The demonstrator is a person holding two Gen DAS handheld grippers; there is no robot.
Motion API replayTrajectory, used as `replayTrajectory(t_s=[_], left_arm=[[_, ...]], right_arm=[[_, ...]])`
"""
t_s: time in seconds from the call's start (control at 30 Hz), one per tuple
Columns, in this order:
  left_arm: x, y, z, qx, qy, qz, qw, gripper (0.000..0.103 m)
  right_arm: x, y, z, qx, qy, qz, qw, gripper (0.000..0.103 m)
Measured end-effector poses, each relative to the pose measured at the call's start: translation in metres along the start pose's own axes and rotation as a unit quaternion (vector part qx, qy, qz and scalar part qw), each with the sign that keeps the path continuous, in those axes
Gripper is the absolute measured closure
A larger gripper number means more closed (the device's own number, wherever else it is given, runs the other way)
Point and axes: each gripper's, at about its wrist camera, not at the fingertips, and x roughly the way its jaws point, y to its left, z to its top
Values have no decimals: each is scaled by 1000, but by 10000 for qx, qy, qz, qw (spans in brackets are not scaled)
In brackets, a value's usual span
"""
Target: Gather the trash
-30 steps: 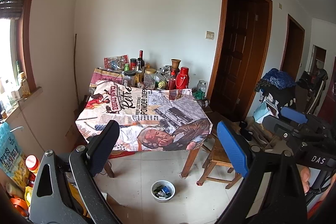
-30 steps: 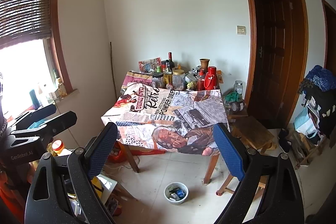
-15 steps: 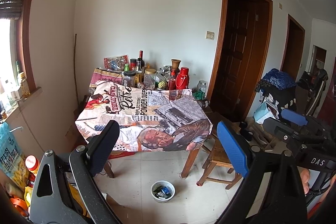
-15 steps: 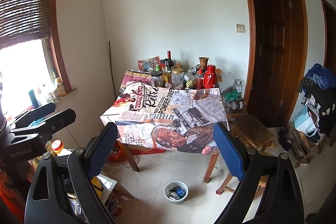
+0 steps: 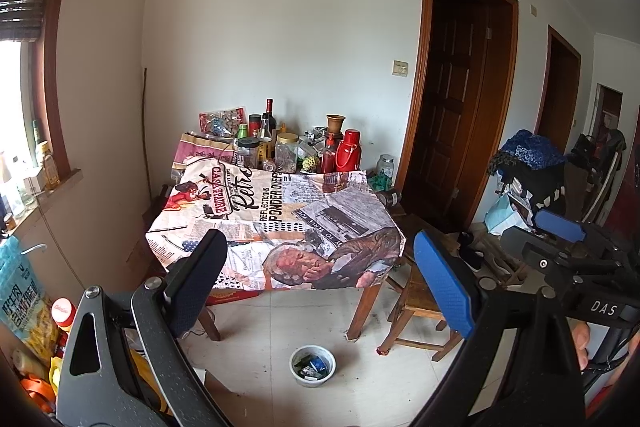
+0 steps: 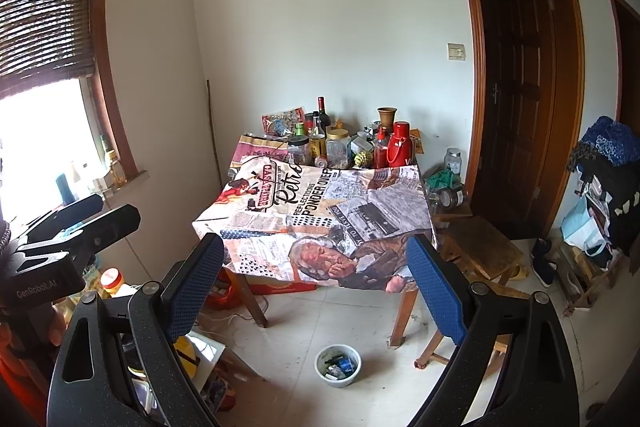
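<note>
— Where's the trash?

— In a small grey bowl (image 5: 312, 365) on the tiled floor, just in front of the desk (image 5: 276, 227), near its right front leg. Bottles and jars crowd the far edge of the desk.

— And the claws?

— Left claw (image 5: 320, 287) has its jaws spread wide, nothing between them. Right claw (image 6: 316, 285) is the same: wide apart, empty, well short of the bowl.

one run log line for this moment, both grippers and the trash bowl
left gripper: open, empty | right gripper: open, empty | trash bowl: on floor by table, untouched
</note>
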Motion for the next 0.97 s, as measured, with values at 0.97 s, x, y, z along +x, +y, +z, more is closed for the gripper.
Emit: replayTrajectory(t_s=[0.97], left_arm=[[24,-5,7,-107,101,26,9999,2]], right_arm=[[19,2,4,76,42,-34,10000,12]])
